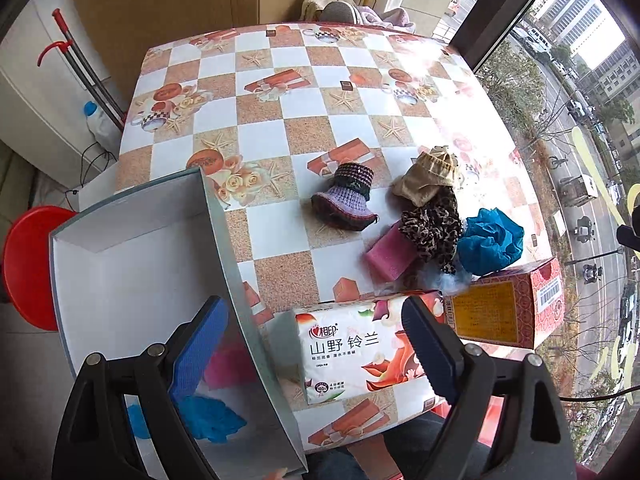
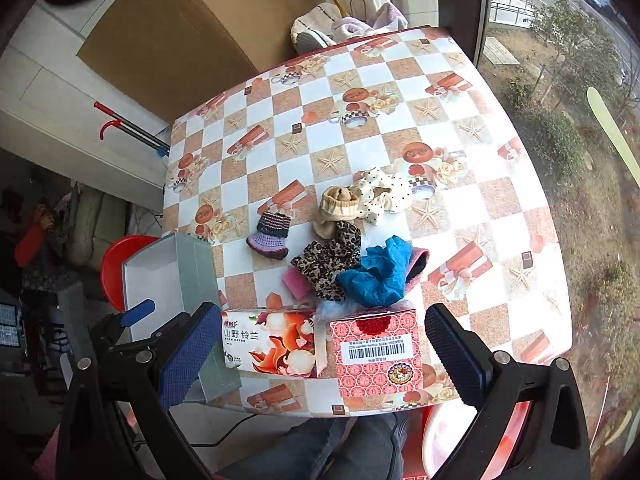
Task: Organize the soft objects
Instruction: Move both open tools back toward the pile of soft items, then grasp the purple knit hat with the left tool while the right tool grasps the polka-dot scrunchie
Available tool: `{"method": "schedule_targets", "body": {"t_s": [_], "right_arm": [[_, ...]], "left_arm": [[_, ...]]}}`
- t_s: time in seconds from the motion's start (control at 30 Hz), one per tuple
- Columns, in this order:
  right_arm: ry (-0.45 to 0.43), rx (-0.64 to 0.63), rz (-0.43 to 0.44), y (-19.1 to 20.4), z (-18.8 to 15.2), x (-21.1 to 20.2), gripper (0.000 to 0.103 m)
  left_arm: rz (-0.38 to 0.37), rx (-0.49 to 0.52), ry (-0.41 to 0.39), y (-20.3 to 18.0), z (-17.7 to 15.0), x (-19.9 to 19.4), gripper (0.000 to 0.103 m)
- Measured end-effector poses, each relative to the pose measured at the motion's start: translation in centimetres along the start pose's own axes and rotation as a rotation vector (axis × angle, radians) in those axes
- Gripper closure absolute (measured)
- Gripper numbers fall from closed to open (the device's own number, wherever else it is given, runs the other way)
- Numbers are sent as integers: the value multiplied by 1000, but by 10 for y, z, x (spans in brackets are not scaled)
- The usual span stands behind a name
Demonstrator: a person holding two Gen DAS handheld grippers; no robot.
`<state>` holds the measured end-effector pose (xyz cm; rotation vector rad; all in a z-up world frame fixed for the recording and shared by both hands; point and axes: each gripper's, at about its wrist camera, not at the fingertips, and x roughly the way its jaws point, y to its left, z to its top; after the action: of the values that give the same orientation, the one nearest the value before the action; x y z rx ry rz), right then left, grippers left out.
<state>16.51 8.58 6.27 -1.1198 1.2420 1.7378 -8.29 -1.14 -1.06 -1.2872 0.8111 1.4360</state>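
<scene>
A grey box [image 1: 224,240] with a white inside stands at the table's left front edge; a blue soft item [image 1: 212,420] and a pink one [image 1: 228,364] lie in it. On the table lie a purple knitted bootie [image 1: 348,204], a beige sock [image 1: 428,178], a leopard-print cloth [image 1: 436,228], a pink sponge [image 1: 388,258], a blue crumpled cloth [image 1: 490,240] and a white dotted cloth [image 2: 380,194]. My left gripper [image 1: 316,352] is open and empty over the box's right wall and the tissue pack [image 1: 360,356]. My right gripper [image 2: 320,352] is open and empty above the table's front edge.
A soft tissue pack [image 2: 272,344] and a red carton [image 2: 376,352] stand at the table's front edge, below the pile. The checkered tablecloth [image 1: 304,92] covers the table. A red stool [image 1: 28,260] is left of the box. A window runs along the right side.
</scene>
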Motion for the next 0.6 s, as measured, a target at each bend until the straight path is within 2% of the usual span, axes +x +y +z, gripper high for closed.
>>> {"method": "schedule_targets", "body": {"t_s": [0.17, 0.3, 0.43, 0.6], "right_arm": [[57, 103, -58, -64, 3, 21, 1], [141, 143, -80, -100, 8, 50, 1], [225, 109, -95, -112, 27, 87, 1], [289, 27, -115, -107, 69, 142, 1]], "left_arm": [[41, 21, 83, -24, 42, 54, 12], [85, 31, 138, -35, 67, 94, 12], [118, 17, 181, -40, 81, 124, 12], [146, -11, 209, -43, 87, 148, 12]]}}
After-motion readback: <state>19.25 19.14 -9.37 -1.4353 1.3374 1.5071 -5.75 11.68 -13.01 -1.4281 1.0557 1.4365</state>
